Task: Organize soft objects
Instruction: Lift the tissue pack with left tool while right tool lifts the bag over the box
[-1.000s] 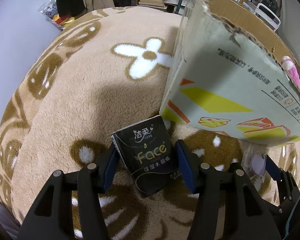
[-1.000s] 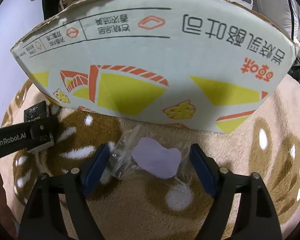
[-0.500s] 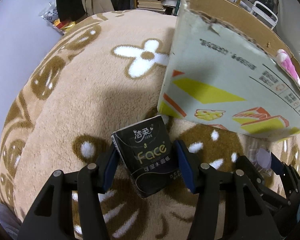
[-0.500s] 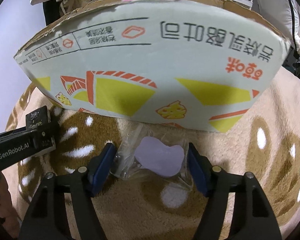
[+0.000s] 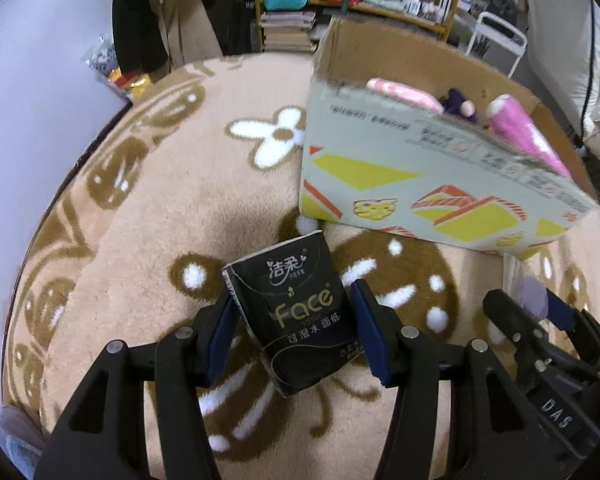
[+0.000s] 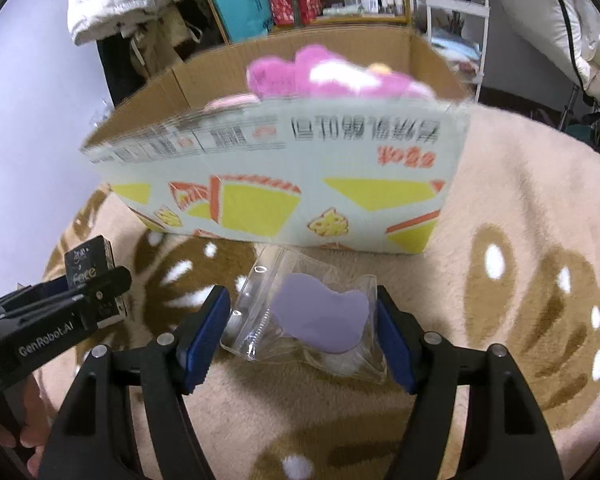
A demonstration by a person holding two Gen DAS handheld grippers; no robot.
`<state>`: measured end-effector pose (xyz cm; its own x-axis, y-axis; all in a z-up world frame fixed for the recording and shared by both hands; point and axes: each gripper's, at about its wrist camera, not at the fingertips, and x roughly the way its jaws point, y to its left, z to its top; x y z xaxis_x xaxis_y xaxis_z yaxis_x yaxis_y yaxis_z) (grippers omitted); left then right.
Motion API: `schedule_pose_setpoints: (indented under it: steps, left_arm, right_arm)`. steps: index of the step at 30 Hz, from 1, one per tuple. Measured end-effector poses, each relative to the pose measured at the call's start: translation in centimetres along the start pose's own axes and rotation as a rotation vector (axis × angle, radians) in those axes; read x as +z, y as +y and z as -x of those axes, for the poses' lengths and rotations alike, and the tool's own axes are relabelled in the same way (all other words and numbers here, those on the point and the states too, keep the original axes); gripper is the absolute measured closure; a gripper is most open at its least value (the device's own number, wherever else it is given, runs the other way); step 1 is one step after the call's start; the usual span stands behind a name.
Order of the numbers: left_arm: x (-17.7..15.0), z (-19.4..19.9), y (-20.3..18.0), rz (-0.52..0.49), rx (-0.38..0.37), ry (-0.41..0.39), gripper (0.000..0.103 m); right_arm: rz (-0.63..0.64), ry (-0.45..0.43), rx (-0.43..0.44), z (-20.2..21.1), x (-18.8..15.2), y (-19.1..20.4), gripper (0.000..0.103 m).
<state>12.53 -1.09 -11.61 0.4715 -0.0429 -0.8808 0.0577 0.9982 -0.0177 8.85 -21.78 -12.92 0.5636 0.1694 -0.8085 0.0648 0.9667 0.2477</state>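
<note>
Blue rubber pads of the left gripper (image 5: 294, 330) pressed on both narrow sides of a black tissue pack (image 5: 300, 316), held tilted and clear of the blanket (image 5: 148, 200). Matching blue pads of the right gripper (image 6: 304, 336) closed on a clear plastic pouch (image 6: 300, 312) with a lilac soft piece inside; jaws narrowed in the last moments, pouch between them, both edges in contact and the film buckled slightly. Step in hand, judged from the layout: carry phase, both items lifted off the fleece and on approach to the cardboard box (image 5: 420, 192). Box standing open-topped on the blanket directly ahead of both tools, printed front wall facing them, rim higher in view than either held item. Inside, a pink plush toy (image 6: 324, 76) showing above the rim, plus a small dark purple item (image 5: 458, 102) beside it in the left view; remaining contents hidden. Tissue pack just short of the box's left front corner; pouch just short of the front wall, nearer its middle. Left tool visible at the left edge of the right view, well apart from the right tool. Next move, as a judgement: raise both loads above the rim, advance past the front wall, then release over free space beside the plush. Risk: pouch slippery and flimsy, prone to slide out; box wall light, easily nudged by a low approach.
</note>
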Motion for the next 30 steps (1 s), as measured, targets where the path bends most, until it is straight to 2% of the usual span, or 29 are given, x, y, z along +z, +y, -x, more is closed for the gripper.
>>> schedule_pose_setpoints:
  steps: [3,7,13,21,27,30]
  left_arm:
    - [-0.5,2.2,-0.4,-0.025,-0.021,-0.075,0.049]
    - [-0.9,5.8,-1.3,-0.074,-0.023,-0.227,0.049]
    - [-0.8,9.9,-2.2,-0.110,-0.055,-0.414,0.049]
    - [-0.7,13.6,-3.0,-0.154,-0.051,-0.559,0.049]
    - [0.1,15.0,-3.6,-0.207,-0.043,-0.631,0.049]
    - [1.1,15.3,-4.0,-0.231,-0.041,-0.653,0.049]
  right_arm:
    - [0.002,-0.048,0.009,2.6,0.0,-0.2,0.028]
    - [0.000,-0.167,0.010,6.4,-0.1,-0.8,0.028]
    - [0.004,-0.277,0.043,10.2,1.1,0.4,0.028]
    - [0.027,-0.355,0.067,12.2,3.2,0.8,0.028]
    - [0.077,-0.400,0.058,12.8,5.3,1.2,0.028]
    - [0.143,-0.421,0.057,13.3,6.6,1.8,0.028]
